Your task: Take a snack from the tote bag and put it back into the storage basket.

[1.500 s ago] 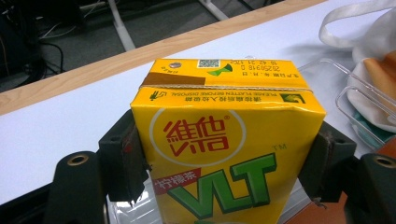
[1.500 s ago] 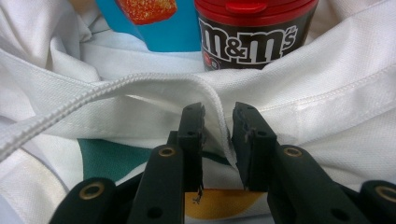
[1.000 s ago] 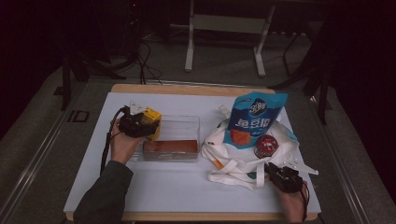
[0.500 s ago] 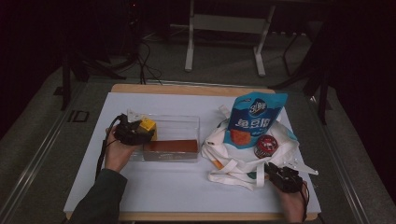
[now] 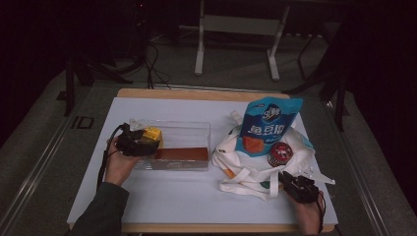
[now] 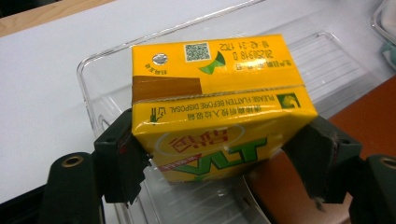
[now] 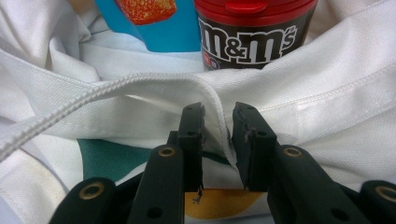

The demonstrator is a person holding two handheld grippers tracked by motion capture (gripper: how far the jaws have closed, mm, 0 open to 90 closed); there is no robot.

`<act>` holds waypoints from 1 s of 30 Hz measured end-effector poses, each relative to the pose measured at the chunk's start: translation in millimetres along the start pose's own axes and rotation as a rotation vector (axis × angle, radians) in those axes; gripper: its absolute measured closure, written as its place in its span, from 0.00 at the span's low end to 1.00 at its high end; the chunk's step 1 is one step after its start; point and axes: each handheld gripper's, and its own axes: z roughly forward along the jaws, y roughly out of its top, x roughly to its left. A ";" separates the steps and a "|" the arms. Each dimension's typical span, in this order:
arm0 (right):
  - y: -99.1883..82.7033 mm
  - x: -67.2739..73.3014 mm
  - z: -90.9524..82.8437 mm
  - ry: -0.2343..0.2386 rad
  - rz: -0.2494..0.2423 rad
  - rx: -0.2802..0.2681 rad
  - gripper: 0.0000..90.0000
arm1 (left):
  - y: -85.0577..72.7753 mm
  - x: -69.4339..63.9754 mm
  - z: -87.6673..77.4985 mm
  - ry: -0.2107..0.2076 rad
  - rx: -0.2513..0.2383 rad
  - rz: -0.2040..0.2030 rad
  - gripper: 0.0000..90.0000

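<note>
**Yellow carton over the clear tray, bag hem pinched**

I see one yellow drink carton [image 6: 219, 107], a glossy rectangular block lying on its side, long axis running across between my left gripper [image 6: 224, 163]'s jaws. Those jaws have just been opening; the carton sits between them over the left end of the ribbed clear plastic tray [image 5: 196, 130]. My right gripper [image 7: 218, 135] is nipped onto a fold of the white woven cloth bag [image 7: 327, 88], which holds one blue snack pouch [image 5: 265, 125] and one red-lidded candy tub [image 7: 254, 35].

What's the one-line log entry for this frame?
left gripper: yellow drink carton between jaws, just been opening, over clear bin | right gripper: pinching white tote bag fold
</note>
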 end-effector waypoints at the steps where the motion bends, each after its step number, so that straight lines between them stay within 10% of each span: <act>1: 0.0 0.0 0.0 0.000 0.000 0.000 0.81 | -1.1 0.6 -2.1 0.000 -0.009 -0.003 0.29; 30: 0.0 0.6 -0.1 -0.004 0.002 0.000 0.81 | -7.3 3.3 -17.9 0.060 -0.058 0.001 0.15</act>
